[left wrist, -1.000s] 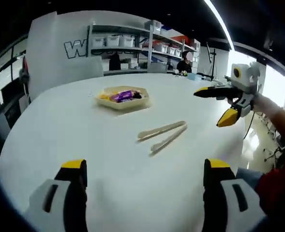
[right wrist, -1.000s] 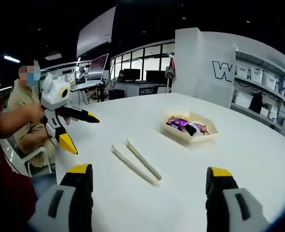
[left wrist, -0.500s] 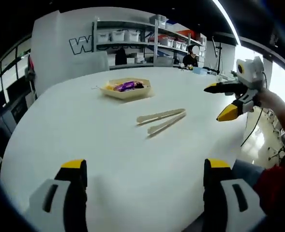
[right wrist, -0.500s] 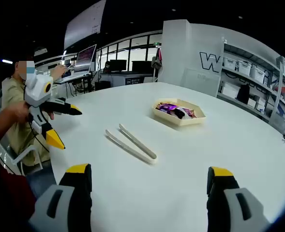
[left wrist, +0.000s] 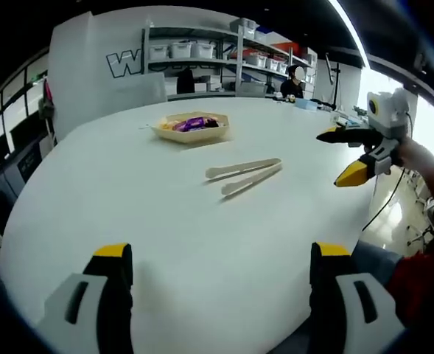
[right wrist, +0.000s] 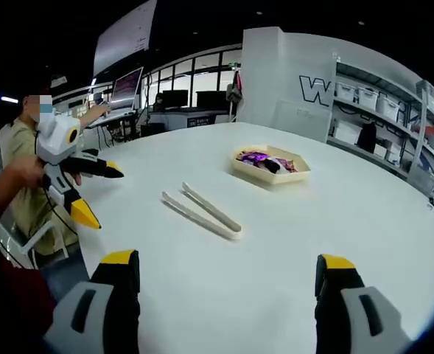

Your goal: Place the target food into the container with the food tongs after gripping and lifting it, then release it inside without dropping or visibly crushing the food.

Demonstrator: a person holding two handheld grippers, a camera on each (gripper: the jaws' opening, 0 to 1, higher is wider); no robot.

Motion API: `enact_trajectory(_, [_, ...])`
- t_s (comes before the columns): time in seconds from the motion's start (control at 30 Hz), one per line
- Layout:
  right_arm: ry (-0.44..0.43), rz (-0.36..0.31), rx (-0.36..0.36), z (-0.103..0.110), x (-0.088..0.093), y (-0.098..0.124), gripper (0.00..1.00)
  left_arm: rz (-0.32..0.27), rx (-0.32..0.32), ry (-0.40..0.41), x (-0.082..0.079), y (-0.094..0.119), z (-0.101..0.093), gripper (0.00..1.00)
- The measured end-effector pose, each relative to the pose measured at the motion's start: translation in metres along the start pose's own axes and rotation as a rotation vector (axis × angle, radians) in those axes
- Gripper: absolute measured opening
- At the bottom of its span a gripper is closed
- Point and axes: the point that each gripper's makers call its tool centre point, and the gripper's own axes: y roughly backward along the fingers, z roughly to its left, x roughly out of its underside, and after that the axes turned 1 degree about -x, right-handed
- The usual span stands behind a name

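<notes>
L gripper and R gripper: jaws wide apart, nothing between, both low over the white table. Mid-table lie the food tongs, untouched, arms spread at one end. Further back, well apart from tongs, a beige hexagonal tray w/ purple-wrapped food plus smaller bits. Back wall: large "W" lettering, rest cut off; shelves w/ bins.
</notes>
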Motion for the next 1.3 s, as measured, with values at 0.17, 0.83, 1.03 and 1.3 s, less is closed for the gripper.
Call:
enact_trajectory(0.17, [0.004,0.003,0.004,-0.002,0.0003,0.001,0.99,0.009,-0.006,-0.001,0.003,-0.0012,0.002,0.99])
enact_trajectory(0.83, [0.011,0.012,-0.002,-0.0004,0.0026,0.0,0.99,0.005,0.008,0.016,0.005,-0.0011,0.0014,0.98])
enact_trajectory(1.03, [0.006,0.008,-0.004,0.0005,0.0024,-0.0001,0.99,0.003,0.008,0.005,0.0031,-0.0018,0.0003,0.98])
enact_trajectory(1.3, [0.012,0.02,0.001,-0.0007,0.008,-0.0002,0.99,-0.006,0.001,0.007,0.0011,-0.0016,0.0003,0.97])
